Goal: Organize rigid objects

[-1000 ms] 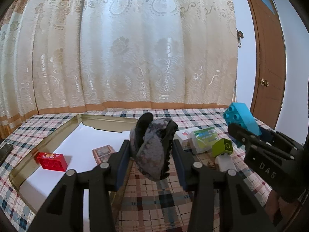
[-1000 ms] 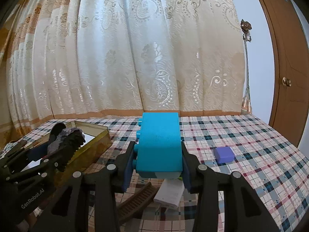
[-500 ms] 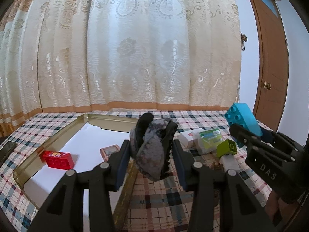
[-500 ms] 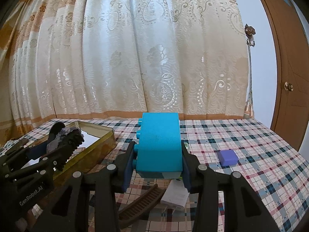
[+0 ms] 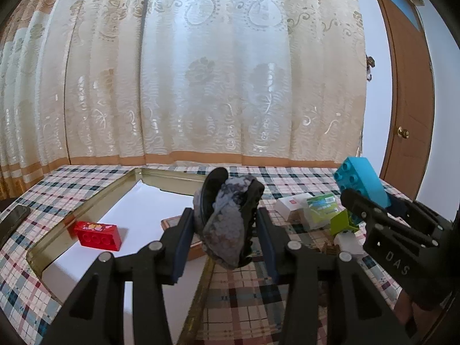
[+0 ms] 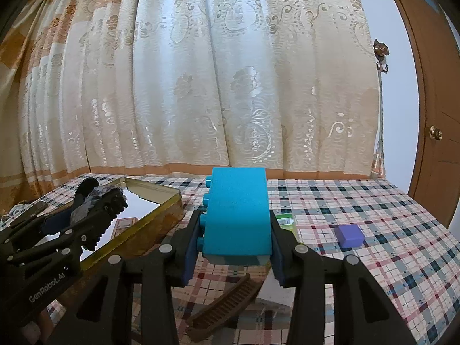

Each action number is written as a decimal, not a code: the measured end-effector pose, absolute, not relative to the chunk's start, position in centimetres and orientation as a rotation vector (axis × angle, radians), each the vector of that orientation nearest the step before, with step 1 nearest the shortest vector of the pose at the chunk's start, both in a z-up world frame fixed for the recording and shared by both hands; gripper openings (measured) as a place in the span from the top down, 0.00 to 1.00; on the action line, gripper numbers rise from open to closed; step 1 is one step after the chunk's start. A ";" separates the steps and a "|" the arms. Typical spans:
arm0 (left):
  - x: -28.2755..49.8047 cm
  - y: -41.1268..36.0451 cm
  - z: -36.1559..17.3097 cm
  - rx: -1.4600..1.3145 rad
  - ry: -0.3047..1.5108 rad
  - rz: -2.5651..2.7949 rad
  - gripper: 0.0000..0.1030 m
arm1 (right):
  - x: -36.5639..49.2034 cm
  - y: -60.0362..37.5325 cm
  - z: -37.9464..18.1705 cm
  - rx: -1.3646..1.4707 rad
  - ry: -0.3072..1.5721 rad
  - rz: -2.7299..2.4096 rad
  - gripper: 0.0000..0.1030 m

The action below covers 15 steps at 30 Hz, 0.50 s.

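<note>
Since 1 s ago: both views tipped up a bit, so the red brick and gold tin sit lower in the left wrist view, purple block lower in the right wrist view; grips unchanged, nothing on the counter shifted.

L claw (image 5: 227, 224): clenched on a grey-black fabric-covered hair clip w/ black teeth (image 5: 228, 221), held upright-ish between the blue pads, above the near right edge of the shallow gold-rimmed metal tin w/ white inside (image 5: 86, 204). Same clip visible from the right wrist view (image 6: 97, 204), over the tin (image 6: 161, 215).

R claw (image 6: 237, 235): clenched on a large turquoise plastic building brick (image 6: 237, 218), studs facing left, held clear of the plaid-cloth counter (image 6: 373, 230). From the left wrist view the brick (image 5: 360, 181) is at far right, tilted, in the R claw (image 5: 371, 201).

In tin: small red plastic building brick (image 5: 97, 234) near the left wall; a small brown-framed card-like piece (image 5: 179, 224) partly hidden behind the L claw.

On counter, betw the two claws: white box (image 5: 289, 205), green-white packet (image 5: 322, 205), lime-green plastic block (image 5: 342, 222), all close together. Below the R claw: brown plastic comb (image 6: 227, 307), just beside a white box (image 6: 273, 290). Small purple cube (image 6: 349, 235) well apart to the right.

Dark phone (image 5: 13, 221) at counter's left edge. Cream floral curtain (image 5: 215, 86) behind; wooden door (image 5: 408, 115) at right.
</note>
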<state>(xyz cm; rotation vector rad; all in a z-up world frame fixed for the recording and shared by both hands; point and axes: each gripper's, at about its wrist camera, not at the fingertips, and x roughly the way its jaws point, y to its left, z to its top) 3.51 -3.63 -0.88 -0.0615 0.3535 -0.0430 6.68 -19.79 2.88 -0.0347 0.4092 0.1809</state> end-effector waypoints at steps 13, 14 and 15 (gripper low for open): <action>3.2 -2.5 -0.8 -0.085 0.354 -0.023 0.58 | 6.4 -17.8 2.8 -0.051 0.407 0.220 0.56; 3.2 -2.4 -0.8 -0.087 0.353 -0.021 0.58 | 6.4 -17.6 2.7 -0.052 0.407 0.223 0.56; 3.1 -2.3 -0.8 -0.089 0.352 -0.017 0.58 | 6.4 -17.4 2.7 -0.053 0.407 0.226 0.56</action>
